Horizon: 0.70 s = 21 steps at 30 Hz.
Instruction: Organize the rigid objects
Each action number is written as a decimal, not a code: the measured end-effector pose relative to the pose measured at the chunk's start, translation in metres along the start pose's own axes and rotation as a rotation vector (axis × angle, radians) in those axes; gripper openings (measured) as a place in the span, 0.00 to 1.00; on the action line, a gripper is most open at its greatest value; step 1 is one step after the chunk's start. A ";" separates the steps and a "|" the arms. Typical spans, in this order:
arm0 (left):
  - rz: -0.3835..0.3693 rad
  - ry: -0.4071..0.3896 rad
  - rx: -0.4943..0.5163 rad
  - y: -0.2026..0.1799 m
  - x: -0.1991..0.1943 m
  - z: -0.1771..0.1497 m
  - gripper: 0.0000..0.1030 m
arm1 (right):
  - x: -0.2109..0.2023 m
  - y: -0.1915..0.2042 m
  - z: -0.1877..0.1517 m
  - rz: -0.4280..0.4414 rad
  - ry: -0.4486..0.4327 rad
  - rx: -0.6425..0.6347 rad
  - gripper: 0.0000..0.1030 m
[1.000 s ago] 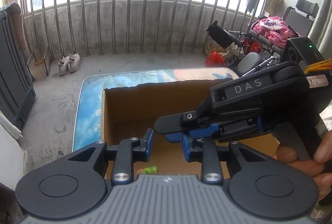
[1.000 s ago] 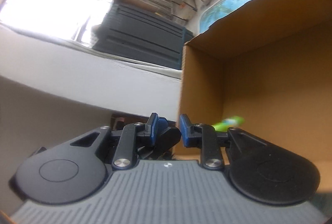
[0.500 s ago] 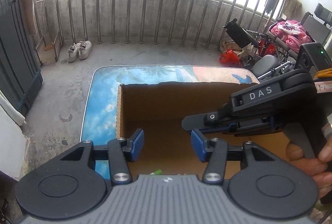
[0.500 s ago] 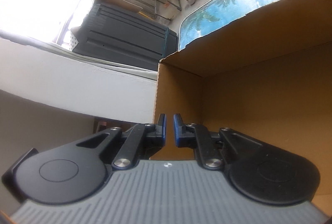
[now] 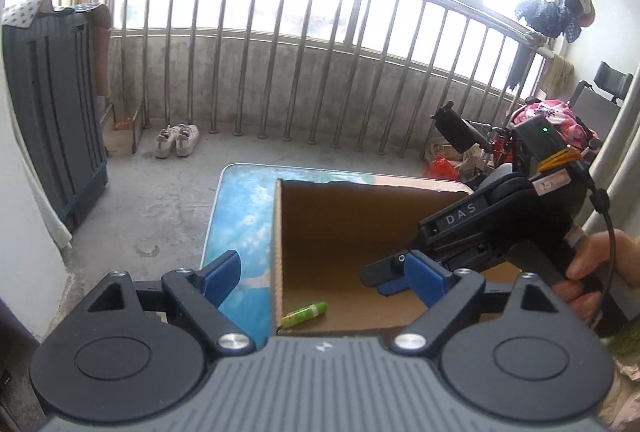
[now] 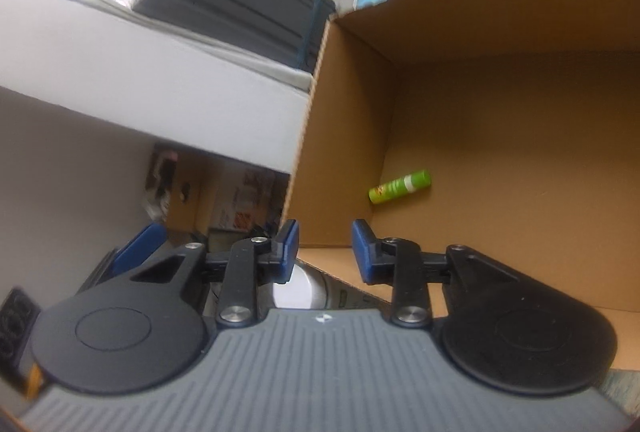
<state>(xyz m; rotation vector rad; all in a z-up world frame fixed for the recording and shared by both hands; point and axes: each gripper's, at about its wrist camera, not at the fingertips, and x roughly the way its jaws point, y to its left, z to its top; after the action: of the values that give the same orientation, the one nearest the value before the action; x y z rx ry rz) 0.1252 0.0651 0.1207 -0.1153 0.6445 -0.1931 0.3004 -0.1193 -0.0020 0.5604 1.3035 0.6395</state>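
Green tube [image 6: 400, 186] lies on cardboard box [image 5: 340, 232] floor, at seven o'clock. Left gripper [image 5: 328, 278] and right gripper [image 6: 325, 252]: jaws opening, empty. Judged step: release complete; next, fetch another item.

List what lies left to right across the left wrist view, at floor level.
Dark cabinet → shoes → blue mat → cardboard box → right gripper → hand.
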 end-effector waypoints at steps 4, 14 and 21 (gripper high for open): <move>0.071 -0.007 -0.049 0.020 -0.018 -0.028 0.87 | 0.036 -0.010 0.013 -0.053 0.096 0.085 0.29; 0.086 0.011 -0.157 0.060 -0.035 -0.065 0.87 | 0.099 -0.032 0.035 -0.196 0.213 0.195 0.30; 0.094 -0.011 -0.146 0.065 -0.032 -0.075 0.87 | 0.111 -0.032 0.041 -0.233 0.190 0.220 0.30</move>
<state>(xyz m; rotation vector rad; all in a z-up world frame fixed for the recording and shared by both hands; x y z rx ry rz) 0.0640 0.1318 0.0684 -0.2261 0.6511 -0.0548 0.3602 -0.0646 -0.0935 0.5248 1.6037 0.3652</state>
